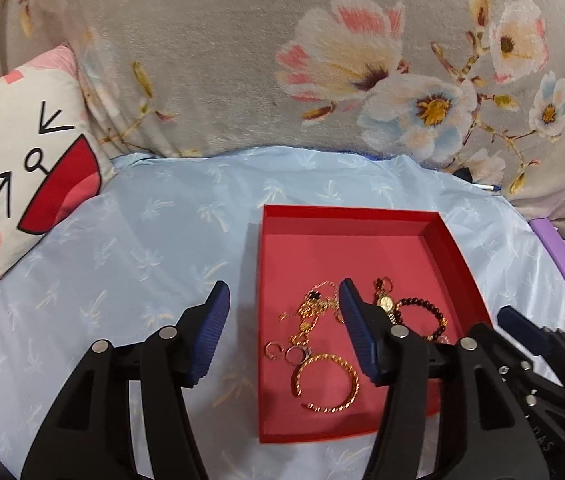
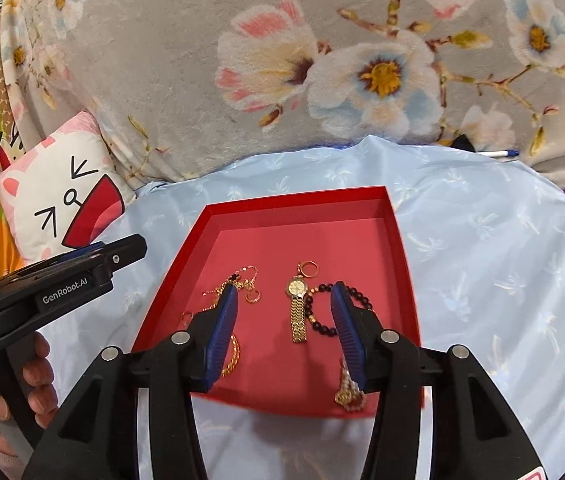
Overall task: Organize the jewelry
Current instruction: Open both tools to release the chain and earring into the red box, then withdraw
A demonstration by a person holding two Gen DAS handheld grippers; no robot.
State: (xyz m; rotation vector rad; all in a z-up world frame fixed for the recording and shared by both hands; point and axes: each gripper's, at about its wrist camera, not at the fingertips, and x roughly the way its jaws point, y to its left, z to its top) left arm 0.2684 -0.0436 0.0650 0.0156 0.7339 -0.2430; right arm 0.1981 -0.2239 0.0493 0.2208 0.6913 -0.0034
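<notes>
Both grippers hang over an open red tray (image 2: 396,216) that lies on a pale blue sheet (image 2: 482,240) spread on a bed.

Left gripper (image 1: 282,328): jaws spread, nothing between them. In the left wrist view one jaw stands over the sheet at lower centre of the frame, the other over the tray's floor.

Right gripper (image 2: 284,332): jaws spread, empty, both over the tray at lower centre of the right wrist view.

Jewelry, all inside the tray:
- a gold watch (image 2: 297,304) at mid-frame, a small gold earring (image 2: 309,268) just above it;
- a dark bead bracelet (image 2: 322,326) just right of the watch, partly behind the right-hand jaw;
- tangled gold chains (image 2: 242,280) to the left;
- a gold bangle (image 1: 326,382) and small rings (image 1: 288,354) at lower centre of the left wrist view;
- a pearl-and-gold piece (image 2: 348,394) near the tray's near wall.

Step in hand, as judged: a release or regrouping between picks; the pieces are gathered but not yet sorted, and the chains are still knotted together.

Next move: one pair of jaws must come down on a single piece. The watch lies free and suits a pinch across its band. The chains need both grippers to part them.

Edges and room: the tray's walls are low but limit a flat approach; its upper half is bare floor. The sheet is open at right. A cartoon cushion (image 1: 22,168) and a flowered blanket (image 1: 242,60) close off the upper frame.
</notes>
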